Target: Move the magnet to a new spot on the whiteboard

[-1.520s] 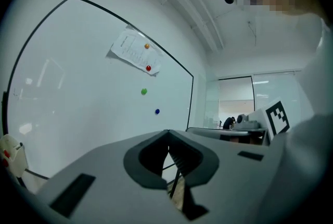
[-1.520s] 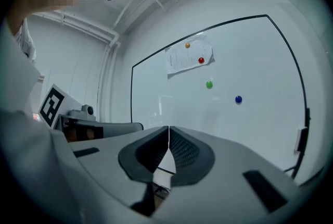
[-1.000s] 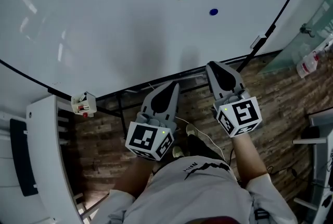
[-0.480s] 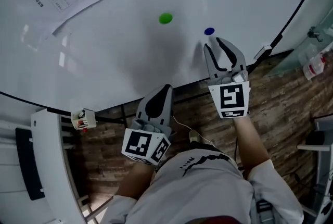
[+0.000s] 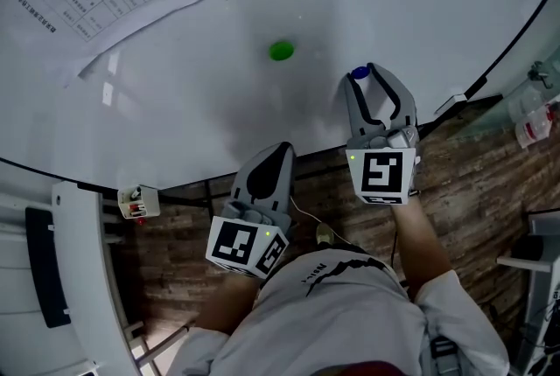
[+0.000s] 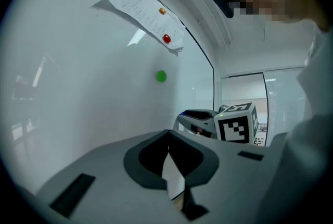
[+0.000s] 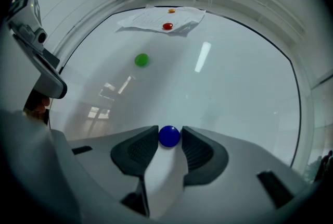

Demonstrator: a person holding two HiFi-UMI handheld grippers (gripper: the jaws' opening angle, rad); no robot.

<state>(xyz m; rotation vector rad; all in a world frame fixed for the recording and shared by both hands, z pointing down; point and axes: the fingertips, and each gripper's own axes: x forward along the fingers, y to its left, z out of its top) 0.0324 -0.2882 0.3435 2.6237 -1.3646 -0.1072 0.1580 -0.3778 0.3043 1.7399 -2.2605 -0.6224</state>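
Right gripper (image 5: 362, 82): opening, tips either side of small round blue magnet (image 7: 169, 136), pads not clearly pressing yet. Magnet stuck flat on white glossy whiteboard (image 5: 175, 112), low near its bottom edge, well apart from small round green magnet (image 5: 281, 50). Left gripper (image 6: 167, 139): jaws together, empty, held back below board. Probably light, hard, smooth-domed and slippery; best pinched across rim close to board, then slid or peeled against magnetic pull.

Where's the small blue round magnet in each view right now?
Head view: small blue round magnet right of centre, between the right gripper's opening jaws.
Left gripper view: not in it.
Right gripper view: the magnet low centre, between the jaws.
Shared landmark: green round magnet, in all three.
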